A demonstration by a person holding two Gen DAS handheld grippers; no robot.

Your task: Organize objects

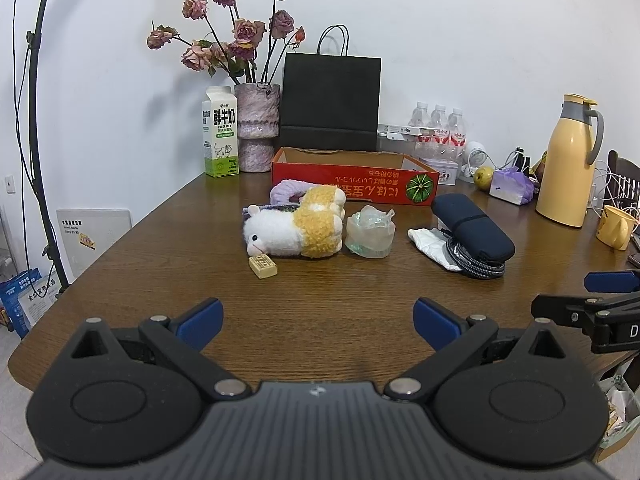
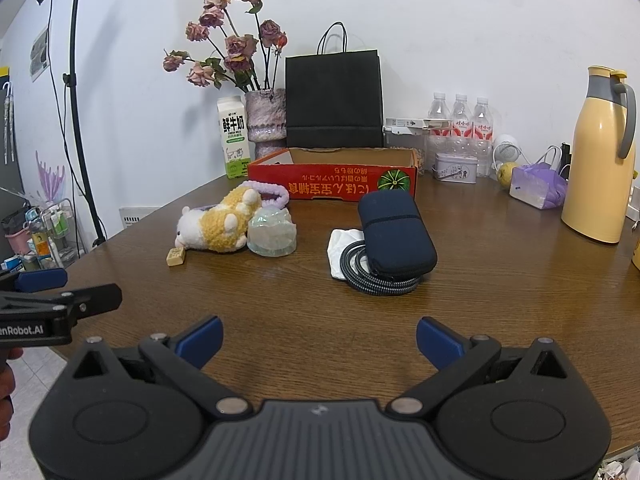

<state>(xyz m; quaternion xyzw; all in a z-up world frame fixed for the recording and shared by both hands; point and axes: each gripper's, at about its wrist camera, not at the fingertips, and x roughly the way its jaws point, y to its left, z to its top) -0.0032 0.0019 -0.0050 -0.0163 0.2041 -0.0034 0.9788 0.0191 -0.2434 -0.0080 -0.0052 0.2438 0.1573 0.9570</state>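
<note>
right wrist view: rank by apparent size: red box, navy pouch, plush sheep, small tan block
1. red box
2. navy pouch and plush sheep: these look alike in size, so I won't rank them
3. tan block, clearly the smallest

The box sits farthest back, so it is likely larger still.

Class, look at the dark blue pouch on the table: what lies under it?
Under the dark blue pouch lie a coiled braided cable and crumpled white paper. Whatever else it covers is hidden.

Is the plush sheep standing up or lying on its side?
On its side. The plush sheep lies flat on the table, head toward the small tan block, feet pointing sideways toward the clear cup.
</note>
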